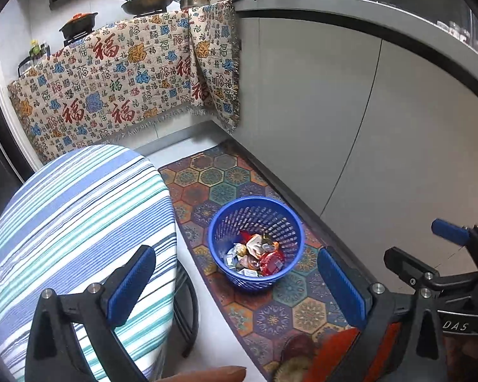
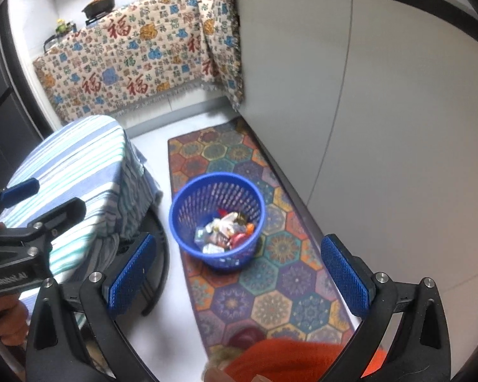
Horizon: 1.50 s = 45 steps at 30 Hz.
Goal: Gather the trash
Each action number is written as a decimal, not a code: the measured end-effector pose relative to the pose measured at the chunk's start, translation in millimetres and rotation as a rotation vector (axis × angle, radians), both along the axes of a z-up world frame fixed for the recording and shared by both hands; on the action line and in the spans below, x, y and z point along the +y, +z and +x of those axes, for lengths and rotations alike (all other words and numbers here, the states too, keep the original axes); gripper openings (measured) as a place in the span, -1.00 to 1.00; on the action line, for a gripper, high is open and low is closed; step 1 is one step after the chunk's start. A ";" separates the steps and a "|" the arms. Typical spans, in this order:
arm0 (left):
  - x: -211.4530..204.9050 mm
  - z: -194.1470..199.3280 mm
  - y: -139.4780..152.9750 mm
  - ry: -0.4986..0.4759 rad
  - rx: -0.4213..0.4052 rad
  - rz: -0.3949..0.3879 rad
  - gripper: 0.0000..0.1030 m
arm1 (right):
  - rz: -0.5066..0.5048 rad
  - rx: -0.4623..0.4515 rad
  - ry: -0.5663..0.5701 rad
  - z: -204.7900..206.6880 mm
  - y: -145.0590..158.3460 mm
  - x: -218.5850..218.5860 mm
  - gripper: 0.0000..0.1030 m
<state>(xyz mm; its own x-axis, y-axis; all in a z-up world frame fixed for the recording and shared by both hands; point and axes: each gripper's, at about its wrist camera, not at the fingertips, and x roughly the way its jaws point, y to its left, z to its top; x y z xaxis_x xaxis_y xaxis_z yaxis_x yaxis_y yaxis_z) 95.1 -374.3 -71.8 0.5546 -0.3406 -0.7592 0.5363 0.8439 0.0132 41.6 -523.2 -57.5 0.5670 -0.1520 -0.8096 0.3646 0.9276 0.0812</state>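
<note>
Nearest the camera, the left gripper (image 1: 235, 289) and right gripper (image 2: 242, 275) both stand wide apart, holding nothing. Just beyond, at about twelve o'clock, a blue basket (image 1: 218, 222) sits on the patterned mat (image 1: 280, 312), holding crumpled wrappers (image 1: 258, 254). At nine o'clock stands a striped stool (image 1: 79, 222). The light basket could tip if knocked, spilling its load.

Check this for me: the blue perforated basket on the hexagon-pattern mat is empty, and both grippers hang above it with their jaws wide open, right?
Not quite: the blue perforated basket isn't empty. The left wrist view shows crumpled wrappers piled in its bottom, and the right wrist view agrees. The rest holds: it stands on the hexagon-pattern mat, and the left gripper and right gripper hang above it, jaws wide open.
</note>
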 end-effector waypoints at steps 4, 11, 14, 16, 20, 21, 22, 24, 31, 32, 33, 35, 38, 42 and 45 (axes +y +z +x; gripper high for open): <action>2.2 -1.6 2.3 -0.002 0.005 0.022 1.00 | 0.021 0.006 0.007 -5.1 1.4 2.5 0.99; 10.6 0.9 6.9 0.011 0.024 0.000 1.00 | 0.048 0.003 0.030 -9.9 4.1 11.4 0.99; 13.4 4.0 7.1 0.018 0.031 -0.004 1.00 | 0.037 0.008 0.041 -8.6 5.4 15.5 0.99; 13.4 4.8 6.8 0.021 0.034 -0.004 1.00 | 0.032 0.011 0.046 -7.7 6.4 18.3 0.99; 13.6 5.4 7.1 0.024 0.027 0.006 1.00 | 0.026 0.018 0.051 -7.4 6.0 21.8 0.99; 13.8 5.5 7.1 0.024 0.027 0.006 1.00 | 0.024 0.020 0.050 -7.3 5.8 22.4 0.99; 13.9 6.0 7.2 0.025 0.027 0.006 1.00 | 0.024 0.022 0.050 -7.2 5.6 22.8 0.99; 14.0 5.8 6.6 0.027 0.027 0.008 1.00 | 0.026 0.022 0.051 -6.5 5.8 23.5 0.99; 16.8 6.1 6.6 0.030 0.029 0.008 1.00 | 0.023 0.024 0.054 -5.0 6.6 23.2 0.99; 17.0 6.1 6.7 0.029 0.029 0.008 1.00 | 0.023 0.025 0.053 -4.9 6.6 23.5 0.99; 17.0 5.9 6.7 0.028 0.029 0.009 1.00 | 0.023 0.026 0.052 -4.8 6.9 23.6 0.99; 18.3 7.0 7.1 0.028 0.027 0.010 1.00 | 0.022 0.026 0.052 -4.9 6.9 23.6 0.99; 18.1 7.2 7.0 0.028 0.027 0.011 1.00 | 0.022 0.027 0.049 -4.9 6.7 22.8 0.99; 19.1 7.3 7.0 0.027 0.028 0.011 1.00 | 0.025 0.032 0.047 -5.8 5.6 23.3 0.99; 19.9 8.4 7.7 0.027 0.029 0.012 1.00 | 0.025 0.033 0.046 -6.0 5.2 23.7 0.99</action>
<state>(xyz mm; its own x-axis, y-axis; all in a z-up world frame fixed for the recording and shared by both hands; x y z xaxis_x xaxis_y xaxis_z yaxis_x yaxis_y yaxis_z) 103.5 -354.5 -64.1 0.5412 -0.3166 -0.7790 0.5135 0.8581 0.0080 35.6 -499.6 -52.3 0.5457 -0.1055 -0.8313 0.3244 0.9413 0.0935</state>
